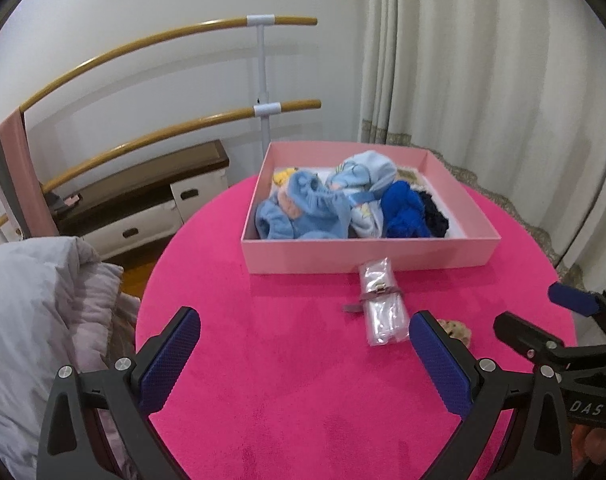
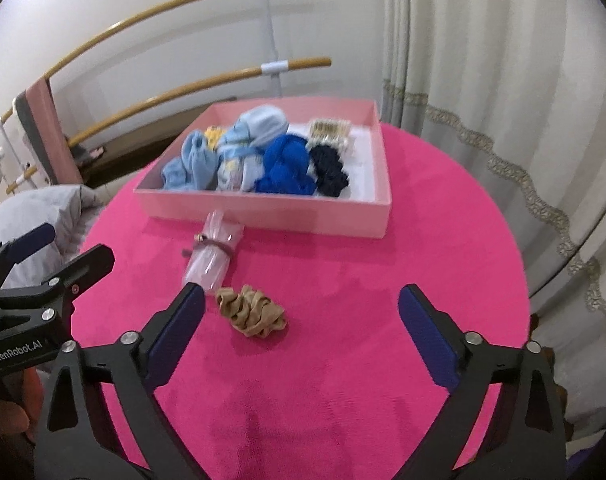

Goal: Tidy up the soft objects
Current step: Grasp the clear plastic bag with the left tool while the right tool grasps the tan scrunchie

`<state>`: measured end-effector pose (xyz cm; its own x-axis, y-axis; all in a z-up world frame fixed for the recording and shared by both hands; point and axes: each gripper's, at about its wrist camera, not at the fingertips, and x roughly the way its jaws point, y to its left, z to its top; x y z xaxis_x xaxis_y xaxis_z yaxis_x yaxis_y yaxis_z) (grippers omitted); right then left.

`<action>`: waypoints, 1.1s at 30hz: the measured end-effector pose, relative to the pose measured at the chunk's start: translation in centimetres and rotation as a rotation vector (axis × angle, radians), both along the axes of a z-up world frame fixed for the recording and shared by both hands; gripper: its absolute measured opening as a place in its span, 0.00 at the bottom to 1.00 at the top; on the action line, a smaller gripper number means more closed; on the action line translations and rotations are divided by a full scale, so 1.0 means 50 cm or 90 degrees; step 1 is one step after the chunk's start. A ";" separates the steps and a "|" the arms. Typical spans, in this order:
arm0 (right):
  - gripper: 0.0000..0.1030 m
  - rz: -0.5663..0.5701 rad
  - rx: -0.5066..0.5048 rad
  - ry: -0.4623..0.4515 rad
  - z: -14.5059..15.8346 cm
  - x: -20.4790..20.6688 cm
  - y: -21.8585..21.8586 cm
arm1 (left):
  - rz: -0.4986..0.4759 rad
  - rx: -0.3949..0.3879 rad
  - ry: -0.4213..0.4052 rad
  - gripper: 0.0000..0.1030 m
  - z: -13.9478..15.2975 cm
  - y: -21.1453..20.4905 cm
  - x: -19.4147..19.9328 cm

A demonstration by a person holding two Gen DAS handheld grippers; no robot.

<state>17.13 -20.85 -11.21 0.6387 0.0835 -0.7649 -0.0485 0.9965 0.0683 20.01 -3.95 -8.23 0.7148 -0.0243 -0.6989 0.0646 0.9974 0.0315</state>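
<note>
On the pink desk [image 2: 343, 360], the right claw [image 2: 301, 308] stands wide and holds nothing, with the tan scrunchie [image 2: 251, 311] loose at its 11 o'clock, touching no pad. The left claw [image 1: 305, 336] is wide and empty too. A clear packet [image 2: 213, 252] lies farther, at 11 o'clock. Farthest, at 12 o'clock, the box [image 2: 263, 212] already keeps several soft things; I judge two remain.

Two wrist fisheye views, side by side above the near edge of the pink round table [image 1: 303, 400], each angled down and forward along its own fingers, sharing the pink box [image 2: 271, 216], clear packet [image 1: 381, 308] and far wall.
</note>
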 end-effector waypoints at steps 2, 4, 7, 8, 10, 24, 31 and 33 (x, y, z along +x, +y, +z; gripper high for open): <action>0.86 0.013 0.004 0.018 -0.017 0.008 0.005 | 0.004 0.000 0.007 1.00 -0.013 0.005 0.016; 0.84 0.023 0.007 0.030 -0.030 0.015 0.012 | 0.008 -0.001 0.013 1.00 -0.025 0.012 0.028; 0.82 0.044 0.012 0.045 -0.048 0.025 0.025 | 0.012 -0.002 0.019 1.00 -0.041 0.019 0.046; 0.81 0.049 0.012 0.049 -0.053 0.028 0.028 | 0.013 -0.003 0.022 1.00 -0.045 0.020 0.051; 0.79 0.058 0.011 0.061 -0.066 0.037 0.035 | 0.011 -0.005 0.026 1.00 -0.055 0.021 0.063; 0.30 0.050 0.010 0.080 -0.110 0.067 0.004 | -0.035 -0.016 0.064 1.00 -0.105 -0.025 0.140; 0.30 0.027 0.012 0.070 -0.102 0.070 -0.020 | -0.063 -0.012 0.093 1.00 -0.139 -0.073 0.190; 0.30 0.018 0.015 0.067 -0.099 0.071 -0.031 | -0.061 -0.004 0.100 1.00 -0.151 -0.083 0.206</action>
